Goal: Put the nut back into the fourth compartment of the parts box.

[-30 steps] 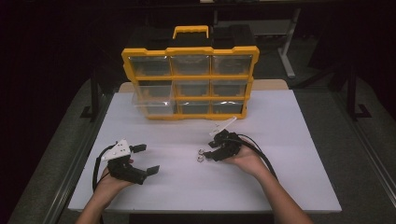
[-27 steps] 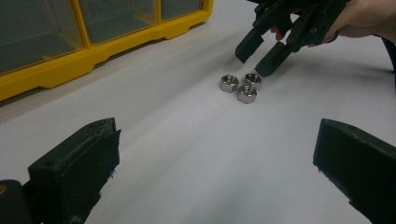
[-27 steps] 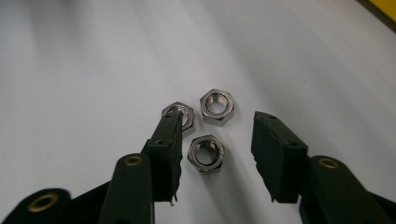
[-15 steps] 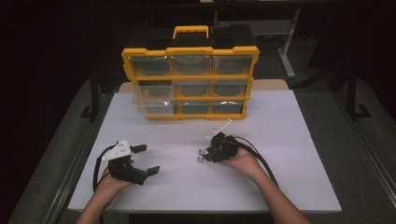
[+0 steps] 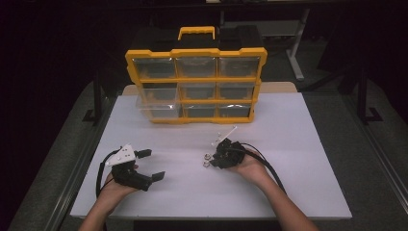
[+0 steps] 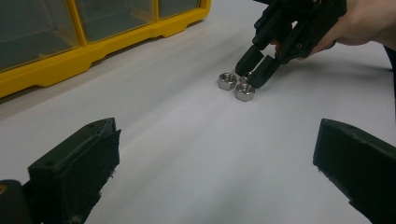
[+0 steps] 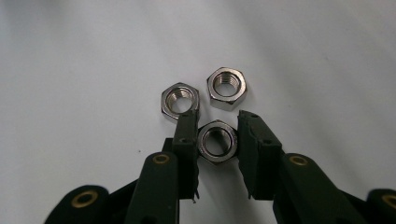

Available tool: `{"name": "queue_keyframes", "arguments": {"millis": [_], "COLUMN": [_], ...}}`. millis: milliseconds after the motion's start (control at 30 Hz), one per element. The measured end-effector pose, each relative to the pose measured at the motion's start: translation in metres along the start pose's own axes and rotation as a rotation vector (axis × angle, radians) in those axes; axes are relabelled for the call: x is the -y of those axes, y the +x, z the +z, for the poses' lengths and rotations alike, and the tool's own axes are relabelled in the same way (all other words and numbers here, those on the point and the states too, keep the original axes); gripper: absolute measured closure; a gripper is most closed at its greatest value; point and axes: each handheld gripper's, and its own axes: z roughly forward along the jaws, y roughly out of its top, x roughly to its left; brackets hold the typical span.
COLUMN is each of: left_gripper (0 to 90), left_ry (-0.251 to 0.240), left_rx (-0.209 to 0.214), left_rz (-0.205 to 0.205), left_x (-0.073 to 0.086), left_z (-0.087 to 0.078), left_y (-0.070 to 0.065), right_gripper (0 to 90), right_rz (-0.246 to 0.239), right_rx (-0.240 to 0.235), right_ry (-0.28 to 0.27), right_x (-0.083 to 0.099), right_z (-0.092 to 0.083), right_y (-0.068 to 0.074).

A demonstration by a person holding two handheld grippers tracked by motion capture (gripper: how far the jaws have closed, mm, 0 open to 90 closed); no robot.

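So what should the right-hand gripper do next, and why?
Probably lift straight up. The right gripper has just been closing, and its black jaws now press both sides of one shiny steel hex nut, while two more loose steel nuts lie very close in front on the white table.

**Yellow organizer stands at the back of a white table**

A yellow compartment case [image 5: 195, 84] with clear drawer fronts and a yellow handle [image 5: 196, 32] stands upright in the upper middle of the high view. The white tabletop [image 5: 288, 144] spreads below it. Dark floor surrounds the table, with a metal stand leg [image 5: 294, 53] at upper right.
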Motion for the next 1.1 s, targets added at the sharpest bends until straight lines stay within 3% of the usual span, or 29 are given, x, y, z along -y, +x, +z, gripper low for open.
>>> {"name": "queue_keyframes", "arguments": {"millis": [467,867,1100], "left_gripper": [0.2,0.2,0.2], "left_ry": [-0.002,0.002,0.0], "left_rx": [0.002,-0.002,-0.003], "left_rz": [0.004,0.007,0.004], "left_x": [0.0,0.001,0.001], "left_z": [0.001,0.0,0.0], "left_y": [0.0,0.0,0.0], "right_gripper": [69.1,69.1,69.1], "right_rz": [0.014,0.046,0.04], "right_rx": [-0.004,-0.028,-0.027], "right_ry": [0.006,-0.042,-0.065], "right_x": [-0.002,-0.017,-0.029], "right_z": [-0.004,-0.031,-0.04], "right_y": [-0.002,-0.001,-0.003]}}
